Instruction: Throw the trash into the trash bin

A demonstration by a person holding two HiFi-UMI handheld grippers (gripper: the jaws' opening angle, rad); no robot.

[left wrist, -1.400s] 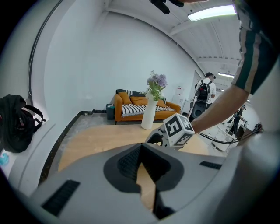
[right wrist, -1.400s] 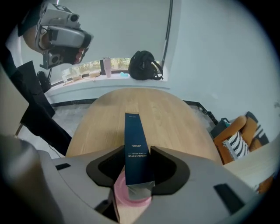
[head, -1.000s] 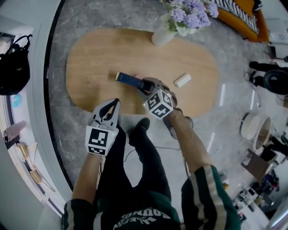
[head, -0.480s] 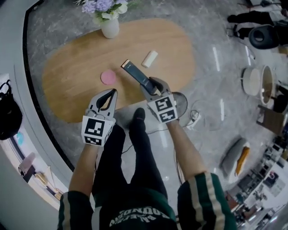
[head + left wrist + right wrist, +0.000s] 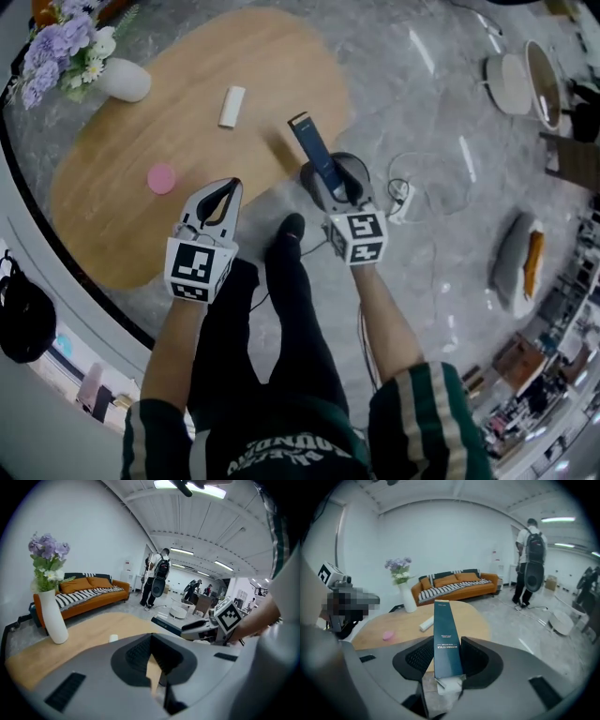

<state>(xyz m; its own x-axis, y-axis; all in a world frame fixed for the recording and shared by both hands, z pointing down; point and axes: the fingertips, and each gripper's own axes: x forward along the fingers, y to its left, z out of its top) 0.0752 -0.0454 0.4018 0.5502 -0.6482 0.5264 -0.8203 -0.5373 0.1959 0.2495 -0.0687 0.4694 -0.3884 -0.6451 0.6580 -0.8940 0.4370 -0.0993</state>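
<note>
Right tongs (image 5: 330, 184) pinch the dark box (image 5: 310, 148); left tongs (image 5: 232, 186) are closed and empty. Hold that squeeze steady while carrying; the white tub (image 5: 511, 75) is possibly the bin.

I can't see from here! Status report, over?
Right gripper clamped on dark box. Left gripper shut, empty. No bin in view. Power strip on floor nearby.

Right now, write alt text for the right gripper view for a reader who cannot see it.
The right tool grips a slim dark teal box between its jaws. Beyond lies an oval wooden table with a pink disc, a white roll and a vase of purple flowers, an orange sofa behind.
</note>
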